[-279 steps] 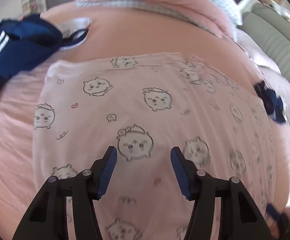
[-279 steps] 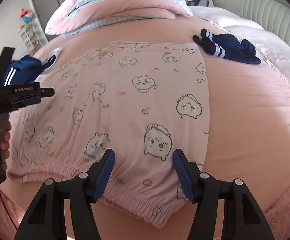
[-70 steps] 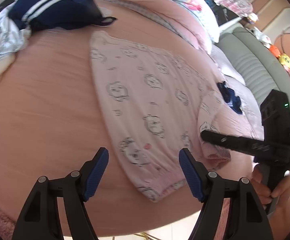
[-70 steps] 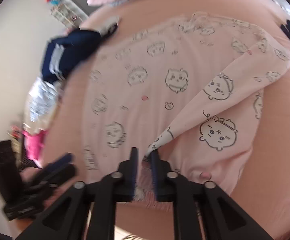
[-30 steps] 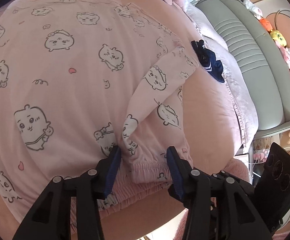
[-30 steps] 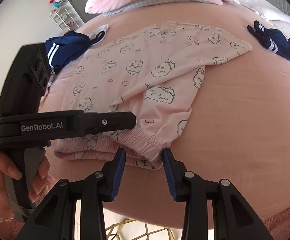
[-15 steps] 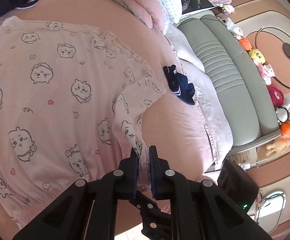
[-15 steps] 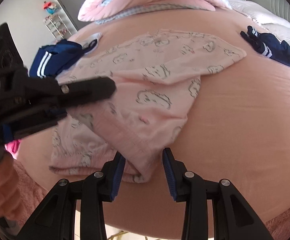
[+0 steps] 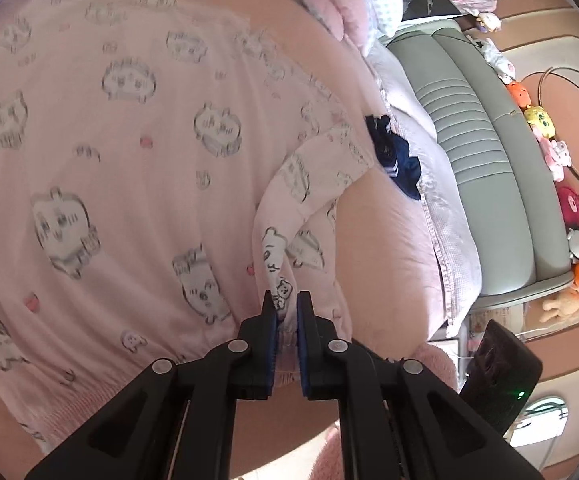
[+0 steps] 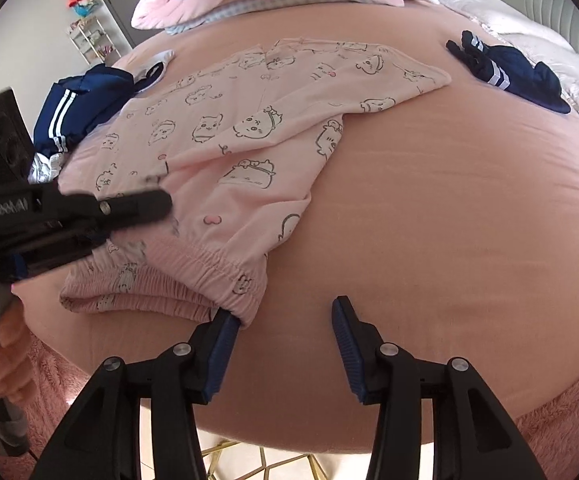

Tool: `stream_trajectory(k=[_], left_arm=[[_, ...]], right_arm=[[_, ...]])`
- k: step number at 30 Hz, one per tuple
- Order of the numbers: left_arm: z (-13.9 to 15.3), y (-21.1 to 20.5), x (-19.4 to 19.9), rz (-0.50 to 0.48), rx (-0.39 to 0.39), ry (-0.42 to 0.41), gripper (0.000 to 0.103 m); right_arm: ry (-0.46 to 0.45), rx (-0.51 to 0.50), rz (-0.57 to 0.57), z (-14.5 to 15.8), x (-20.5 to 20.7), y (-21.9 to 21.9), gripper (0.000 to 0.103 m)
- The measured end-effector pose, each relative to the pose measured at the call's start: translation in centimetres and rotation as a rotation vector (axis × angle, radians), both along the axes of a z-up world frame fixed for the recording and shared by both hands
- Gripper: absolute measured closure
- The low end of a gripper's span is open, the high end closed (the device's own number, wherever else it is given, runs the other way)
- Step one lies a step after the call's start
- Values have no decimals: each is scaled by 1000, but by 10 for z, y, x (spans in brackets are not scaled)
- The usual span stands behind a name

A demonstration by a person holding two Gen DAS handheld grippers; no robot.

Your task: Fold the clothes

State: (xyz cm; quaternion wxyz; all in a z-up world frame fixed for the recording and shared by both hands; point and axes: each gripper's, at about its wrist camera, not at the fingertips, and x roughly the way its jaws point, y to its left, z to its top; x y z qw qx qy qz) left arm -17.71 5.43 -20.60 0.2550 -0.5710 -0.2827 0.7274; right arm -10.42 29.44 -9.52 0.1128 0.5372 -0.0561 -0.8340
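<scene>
While the left gripper (image 9: 287,306) is pinching the pink pyjama trousers' (image 10: 225,148) folded flap near the bed's (image 10: 449,208) near edge, the right gripper (image 10: 285,320) is opening beside the waistband; that thin pinch could be slipping, undoing the fold.

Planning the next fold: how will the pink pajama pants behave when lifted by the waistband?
Probably floppy: the pink pajama pants already drape in soft folds from the left claw. Likely light, thin cloth. The gathered waistband should stretch and bunch.
</scene>
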Motion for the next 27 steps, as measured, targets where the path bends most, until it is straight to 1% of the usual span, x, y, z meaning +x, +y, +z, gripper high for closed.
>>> stream_trajectory(k=[2, 3, 4, 5, 6, 7, 8, 9, 10, 11, 12, 13, 15, 17, 19, 23, 27], left_arm=[[-8, -5, 0, 6, 11, -41, 88], [-11, -8, 0, 8, 22, -57, 86], [-11, -9, 0, 3, 37, -64, 81], [-10, -10, 1, -8, 55, -65, 72], [-9, -8, 1, -25, 61, -61, 68], [-8, -5, 0, -45, 60, -56, 65], [-8, -1, 0, -63, 45, -51, 65], [-7, 5, -2, -81, 20, -40, 65], [-6, 10, -3, -99, -6, -25, 67], [-5, 15, -4, -113, -26, -15, 90], [-4, 18, -5, -114, -45, -14, 96], [-1, 18, -6, -107, -56, -7, 96], [11, 10, -3, -82, -64, 35, 97], [25, -3, 0, -52, -67, 74, 97], [34, -19, 3, -20, -70, 93, 97], [35, -56, 13, 61, -94, 81, 97], [27, -92, 26, 142, -64, 39, 97]], right_arm=[[-5, -3, 29, 8, 3, 1, 57], [3, -20, 49, 16, 6, 4, 57], [18, -43, 68, 25, 9, 8, 55], [36, -57, 62, 34, 10, 14, 55], [57, -65, 44, 42, 10, 21, 55], [72, -78, 19, 48, 9, 28, 54], [81, -102, 1, 51, 4, 32, 54], [76, -121, -4, 49, -3, 33, 54], [60, -113, -4, 45, -11, 30, 54], [42, -99, 1, 39, -18, 25, 54], [25, -87, 10, 33, -24, 21, 54], [6, -91, 16, 28, -29, 17, 54], [-24, -117, 26, 21, -35, 8, 54], [-13, -134, 51, 21, -38, -1, 54], [-17, -132, 95, 20, -43, -15, 54], [-47, -101, 141, 10, -49, -41, 54], [-66, -128, 147, 6, -46, -51, 54]])
